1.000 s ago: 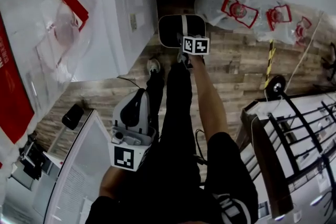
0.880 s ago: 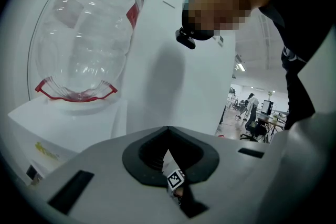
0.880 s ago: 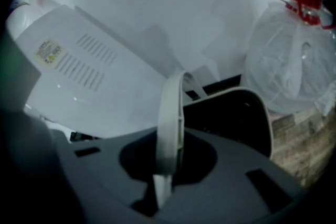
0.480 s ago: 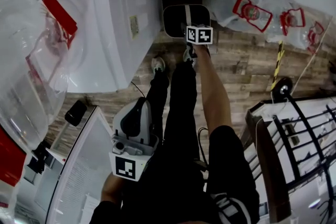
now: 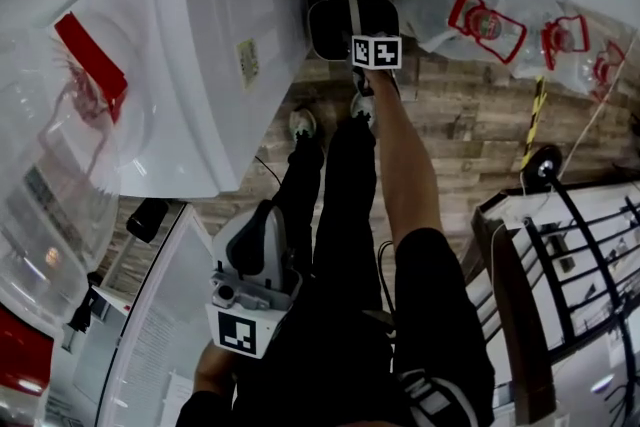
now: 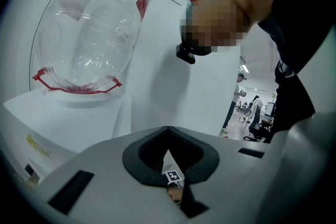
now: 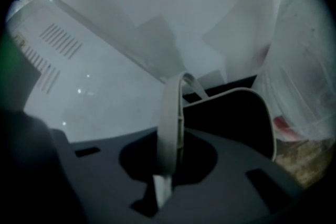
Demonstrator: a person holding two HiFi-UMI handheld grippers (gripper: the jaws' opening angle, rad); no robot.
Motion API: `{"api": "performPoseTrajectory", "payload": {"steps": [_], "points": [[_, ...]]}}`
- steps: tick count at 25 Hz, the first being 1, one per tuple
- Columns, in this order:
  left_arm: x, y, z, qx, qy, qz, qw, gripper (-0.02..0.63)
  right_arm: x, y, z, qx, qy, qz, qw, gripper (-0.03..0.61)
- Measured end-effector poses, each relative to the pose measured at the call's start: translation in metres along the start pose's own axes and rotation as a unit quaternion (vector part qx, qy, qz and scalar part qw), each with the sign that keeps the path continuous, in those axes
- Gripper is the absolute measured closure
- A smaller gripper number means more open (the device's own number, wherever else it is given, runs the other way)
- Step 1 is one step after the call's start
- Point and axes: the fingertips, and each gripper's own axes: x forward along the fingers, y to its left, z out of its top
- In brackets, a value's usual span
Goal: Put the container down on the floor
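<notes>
While the left gripper (image 6: 173,182) keeps its fingers closed on nothing, the right gripper (image 7: 160,189) has its fingers clamped on the pale handle (image 7: 170,123) of the black container (image 5: 330,27), low down just beside the dispenser (image 5: 200,65).

Runs as a brown wood-plank surface (image 5: 470,130) up to a white wall. Carries a white water dispenser (image 5: 200,65) at the left and clear water jugs (image 5: 470,10) with red handles lying along the wall at the right. Bears the person's shoes (image 5: 298,123) mid-frame, plus a black caster wheel (image 5: 541,165) just beside a yellow-black striped strip (image 5: 537,115). Holds a dark container (image 5: 328,27) in the far gap between dispenser and jugs; contact unclear.
</notes>
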Motion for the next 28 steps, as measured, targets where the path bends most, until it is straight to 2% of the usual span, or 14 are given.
{"api": "performPoseTrajectory", "payload": {"steps": [7, 12, 17, 20, 28], "points": [[0.001, 0.002, -0.008, 0.001, 0.007, -0.001, 1.0, 0.588, 0.004, -0.015, 0.021, 0.002, -0.004, -0.023, 1.0, 0.543], [0.002, 0.002, -0.007, 0.002, 0.006, -0.001, 1.0, 0.588, 0.001, -0.024, 0.013, 0.02, 0.013, -0.042, 0.999, 0.541], [0.001, 0.0, -0.004, 0.007, 0.005, -0.004, 1.0, 0.588, 0.0, -0.023, 0.006, 0.031, 0.004, -0.046, 0.998, 0.539], [0.0, 0.001, 0.0, 0.006, -0.001, -0.002, 1.0, 0.588, 0.0, -0.022, 0.011, 0.053, -0.002, -0.04, 0.998, 0.427], [-0.01, -0.001, 0.004, 0.006, -0.012, -0.004, 0.9999, 0.588, -0.011, -0.027, 0.014, 0.033, 0.017, -0.084, 0.996, 0.393]]}}
